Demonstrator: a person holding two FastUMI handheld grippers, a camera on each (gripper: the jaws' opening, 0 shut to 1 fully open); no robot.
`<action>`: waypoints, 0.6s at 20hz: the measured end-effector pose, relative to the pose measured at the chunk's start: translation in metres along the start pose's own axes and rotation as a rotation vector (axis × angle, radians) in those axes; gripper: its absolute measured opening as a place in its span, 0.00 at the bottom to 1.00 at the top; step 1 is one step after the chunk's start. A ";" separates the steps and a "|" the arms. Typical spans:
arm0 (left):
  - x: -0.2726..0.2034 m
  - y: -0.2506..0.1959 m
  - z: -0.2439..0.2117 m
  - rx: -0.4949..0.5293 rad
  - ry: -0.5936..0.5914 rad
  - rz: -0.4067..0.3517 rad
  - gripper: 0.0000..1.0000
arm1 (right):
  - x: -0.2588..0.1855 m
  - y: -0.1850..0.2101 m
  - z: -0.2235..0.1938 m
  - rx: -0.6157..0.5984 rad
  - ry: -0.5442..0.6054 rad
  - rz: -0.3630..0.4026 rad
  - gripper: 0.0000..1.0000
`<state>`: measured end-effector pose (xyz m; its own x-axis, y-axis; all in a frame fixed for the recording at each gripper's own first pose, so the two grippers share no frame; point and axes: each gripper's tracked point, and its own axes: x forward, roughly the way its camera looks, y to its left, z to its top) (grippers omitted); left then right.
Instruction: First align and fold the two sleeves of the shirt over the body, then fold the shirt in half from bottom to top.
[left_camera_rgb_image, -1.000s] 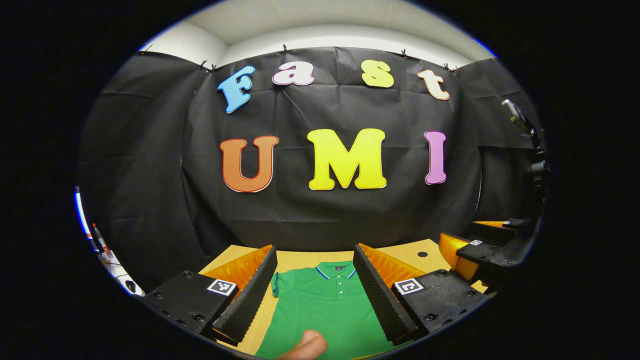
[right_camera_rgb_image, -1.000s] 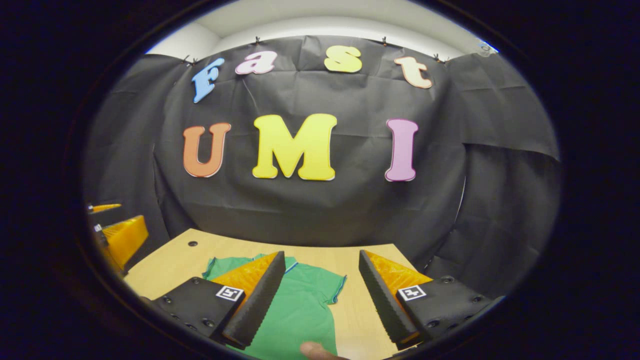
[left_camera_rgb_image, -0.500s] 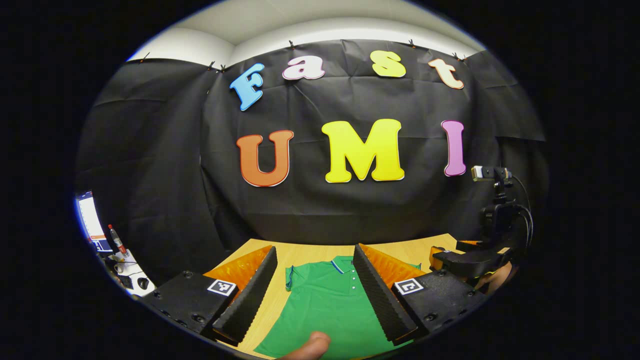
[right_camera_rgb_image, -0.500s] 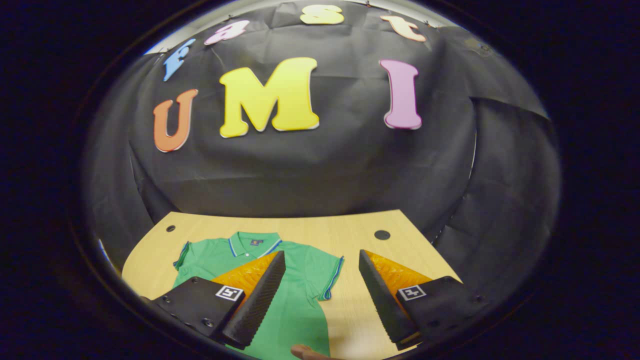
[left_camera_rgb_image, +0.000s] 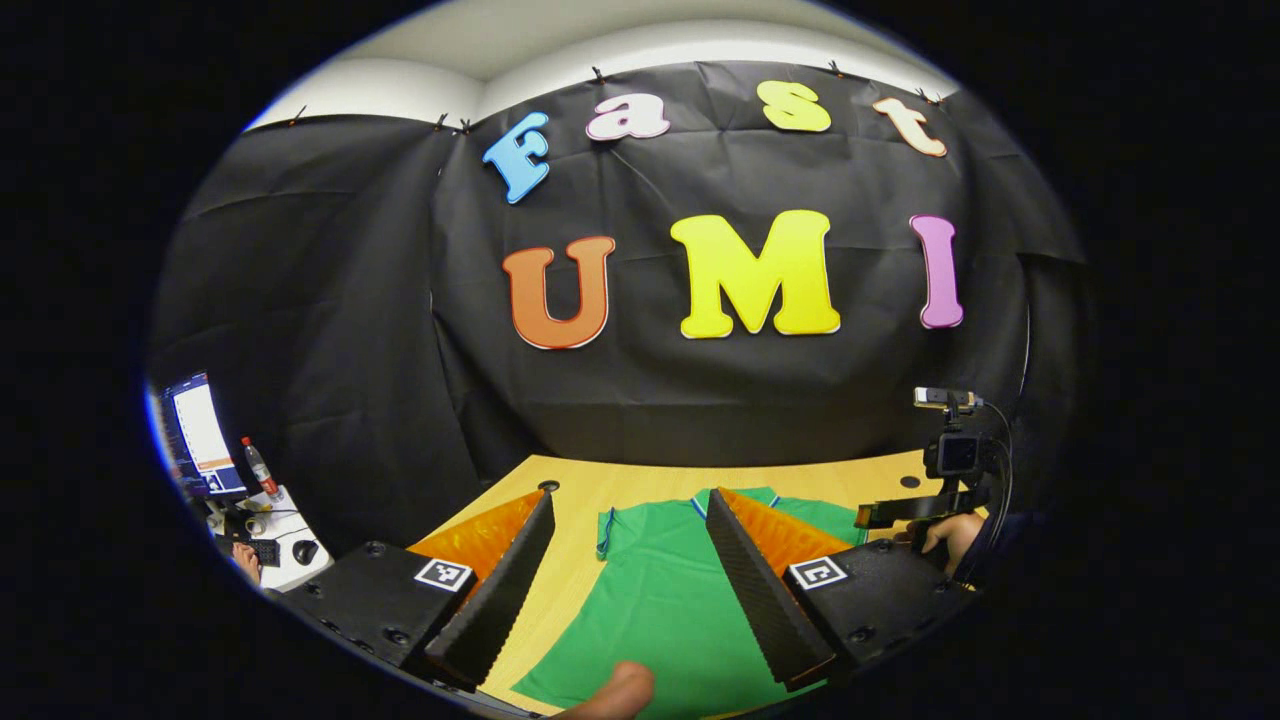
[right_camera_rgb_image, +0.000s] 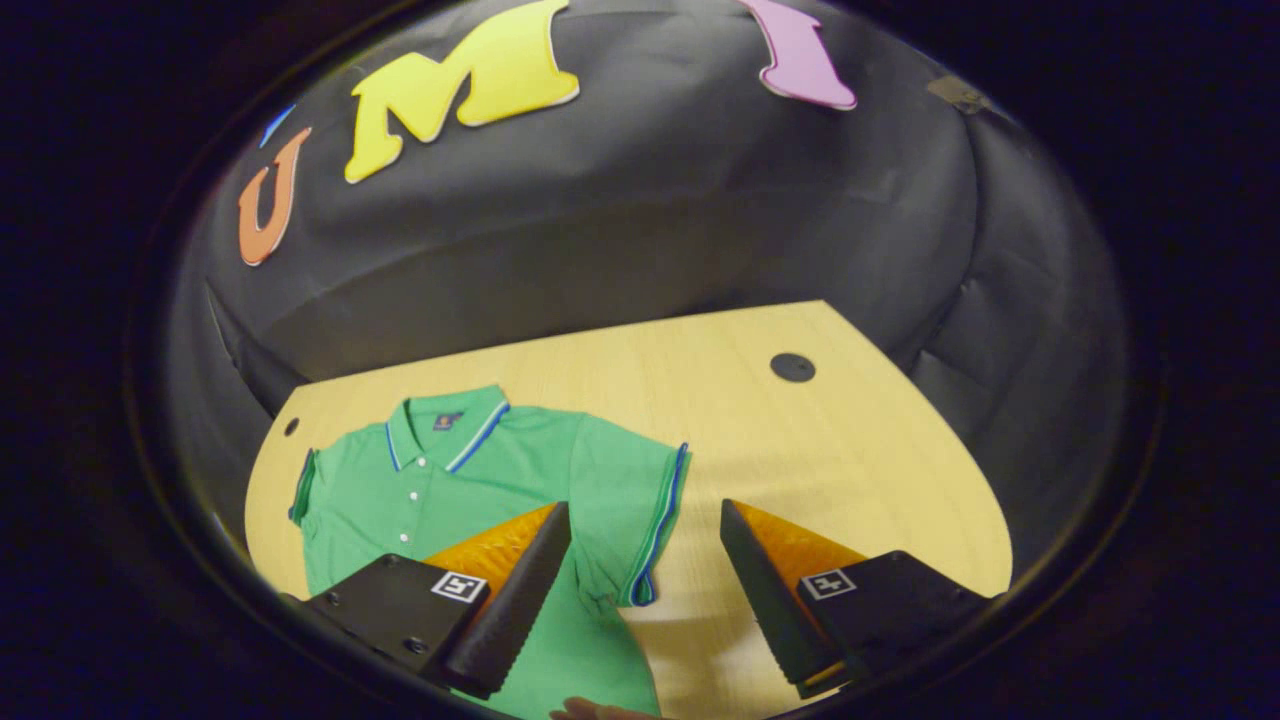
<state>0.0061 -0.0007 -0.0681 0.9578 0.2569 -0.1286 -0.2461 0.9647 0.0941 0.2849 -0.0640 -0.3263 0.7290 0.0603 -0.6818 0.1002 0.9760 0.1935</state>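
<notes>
A: Status? What's changed vs a sec ago?

B: Shirt (right_camera_rgb_image: 470, 490) lies flat on the table (right_camera_rgb_image: 800, 440), collar (right_camera_rgb_image: 440, 435) toward the back wall, nothing folded yet. My right gripper (right_camera_rgb_image: 640, 590) has tipped down hard: a sec ago its view was mostly wall w/ only the shirt's near part in sight, now I see the whole upper half of the shirt, collar to both sleeves. Jaws spread wide, nothing between them but air. Gripper hangs above the shirt's right sleeve (right_camera_rgb_image: 650, 520), the striped cuff sitting in the gap, no contact that I can make out.

A: And the left?

B: Left gripper (left_camera_rgb_image: 625, 580) also wide apart, empty, up over the shirt's body (left_camera_rgb_image: 660, 610). Its view has swung toward the shirt's left side: monitor (left_camera_rgb_image: 200, 435) and bottle (left_camera_rgb_image: 258, 468) on a side desk have come in, well left of the shirt; 1 s ago I barely had them. Shirt's left sleeve (left_camera_rgb_image: 608, 530) shows between the fingers. In that view the right gripper sits farther off beyond the shirt's right side, w/ the hand (left_camera_rgb_image: 950, 535) holding it; earlier it was nearer and higher in that view.

A: Table hole?

B: Dark round one (right_camera_rgb_image: 792, 367), well beyond the right sleeve, toward the wall
</notes>
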 end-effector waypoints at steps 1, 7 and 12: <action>0.001 -0.002 -0.001 0.018 0.002 -0.019 0.99 | 0.018 -0.004 -0.010 -0.013 0.039 -0.027 0.98; 0.006 0.006 -0.019 -0.006 0.054 -0.037 0.99 | 0.049 -0.007 -0.009 -0.009 0.064 -0.062 0.95; 0.012 0.020 -0.030 -0.028 0.092 -0.004 0.99 | 0.060 -0.012 -0.009 0.012 0.084 -0.096 0.77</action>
<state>0.0079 0.0238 -0.0976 0.9416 0.2559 -0.2190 -0.2474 0.9667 0.0660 0.3215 -0.0706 -0.3760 0.6564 -0.0152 -0.7543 0.1751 0.9756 0.1327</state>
